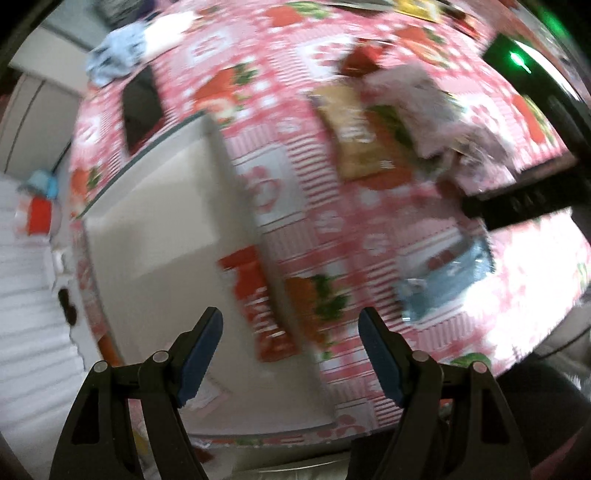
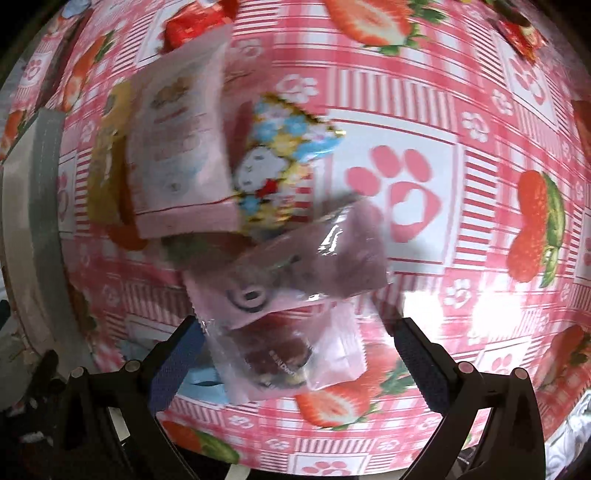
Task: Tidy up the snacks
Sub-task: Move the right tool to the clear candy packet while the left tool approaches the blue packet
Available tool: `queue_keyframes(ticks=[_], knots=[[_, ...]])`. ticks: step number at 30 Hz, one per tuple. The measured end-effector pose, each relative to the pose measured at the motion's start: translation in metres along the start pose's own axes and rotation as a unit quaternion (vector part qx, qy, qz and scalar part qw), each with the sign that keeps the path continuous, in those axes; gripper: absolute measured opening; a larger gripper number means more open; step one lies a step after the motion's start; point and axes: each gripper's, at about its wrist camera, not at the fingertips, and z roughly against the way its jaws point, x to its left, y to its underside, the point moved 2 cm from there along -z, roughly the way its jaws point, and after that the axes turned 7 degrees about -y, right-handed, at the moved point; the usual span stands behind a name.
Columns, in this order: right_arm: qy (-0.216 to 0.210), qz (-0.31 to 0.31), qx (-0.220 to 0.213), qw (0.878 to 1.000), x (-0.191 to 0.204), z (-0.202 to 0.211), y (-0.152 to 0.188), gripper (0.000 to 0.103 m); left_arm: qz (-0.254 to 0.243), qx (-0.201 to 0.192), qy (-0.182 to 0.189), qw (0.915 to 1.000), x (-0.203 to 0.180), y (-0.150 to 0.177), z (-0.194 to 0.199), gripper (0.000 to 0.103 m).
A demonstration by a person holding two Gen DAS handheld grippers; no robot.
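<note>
My left gripper [image 1: 291, 328] is open and empty above a white bin [image 1: 166, 221] on the strawberry tablecloth. A red snack packet [image 1: 264, 306] lies over the bin's right rim. A tan packet [image 1: 354, 136], a pink packet [image 1: 424, 107] and a blue packet [image 1: 447, 277] lie further right. My right gripper [image 2: 299, 343] is open just above a pile of packets: a clear pink one [image 2: 295, 354] between the fingers, a mauve one [image 2: 306, 266], a pale pink one [image 2: 181, 147], a colourful doll-print one [image 2: 273, 166] and a yellow one [image 2: 107, 155]. Both views are blurred.
A black device [image 1: 142, 107] and a pale blue cloth [image 1: 114, 55] lie at the table's far left. The other gripper's black body [image 1: 517, 206] is at right. The white bin's wall [image 2: 33, 177] is at left. Red packets [image 2: 192, 26] lie beyond the pile.
</note>
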Motion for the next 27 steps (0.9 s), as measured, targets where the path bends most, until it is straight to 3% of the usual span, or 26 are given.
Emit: queue_keyframes(ticks=[5,11,18,22,25,27], knots=[[0.023,-0.020,-0.002,1.000,-0.040,0.001,0.008,0.103,-0.064,-0.031,0.008,0.9974,-0.036,-0.007,0.003,0.079],[0.017,-0.056,-0.002,0.998,-0.091,0.005,0.027,0.103,-0.140,-0.069,0.000,0.9878,-0.080,-0.013,0.000,0.079],[0.001,-0.097,-0.016,0.995,-0.129,0.017,0.050,0.103,-0.174,-0.095,0.013,0.9801,-0.116,-0.023,-0.005,0.082],[-0.022,-0.128,-0.025,0.991,-0.152,0.027,0.066,0.103,-0.148,-0.079,0.018,0.9857,-0.121,-0.031,-0.012,0.082],[-0.049,-0.180,-0.040,0.982,-0.182,0.041,0.078,0.103,-0.068,-0.036,0.039,0.9963,-0.101,-0.040,-0.028,0.086],[-0.061,-0.211,-0.049,0.974,-0.206,0.049,0.086,0.103,-0.015,-0.016,0.052,0.9984,-0.082,-0.044,-0.035,0.086]])
